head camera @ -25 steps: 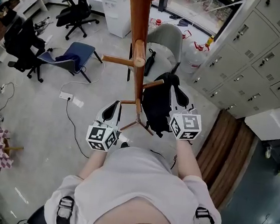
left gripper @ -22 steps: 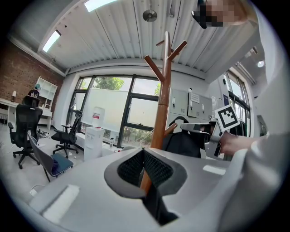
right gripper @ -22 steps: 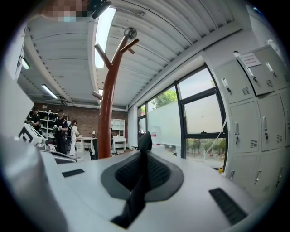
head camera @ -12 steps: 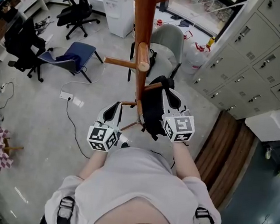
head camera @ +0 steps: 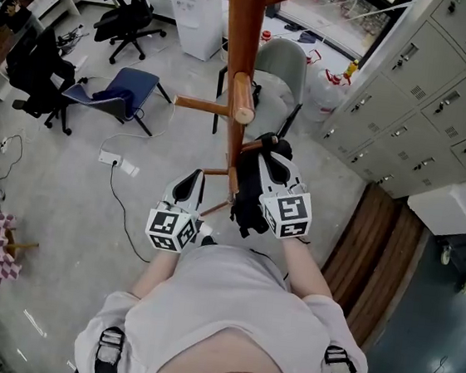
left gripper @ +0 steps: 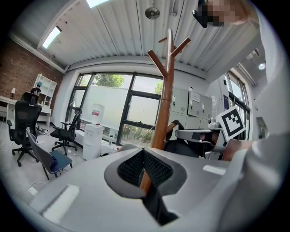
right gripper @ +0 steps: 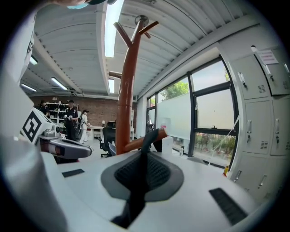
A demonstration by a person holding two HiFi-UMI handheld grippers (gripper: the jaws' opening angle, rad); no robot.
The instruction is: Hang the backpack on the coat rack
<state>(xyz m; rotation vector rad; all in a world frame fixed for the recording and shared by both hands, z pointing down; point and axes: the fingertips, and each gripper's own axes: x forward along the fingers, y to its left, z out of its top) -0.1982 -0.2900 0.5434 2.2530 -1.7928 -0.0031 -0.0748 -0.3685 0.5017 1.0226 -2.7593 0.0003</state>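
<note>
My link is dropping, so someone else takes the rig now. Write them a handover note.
The left gripper is shut and empty, beside the coat rack.
The right gripper is shut on the backpack strap.
The backpack hangs from that strap against the pole, with the strap at the tip of a low peg.
Done: backpack raised to the rack.
Left: probably seat the strap further along the peg, then release and withdraw.
</note>
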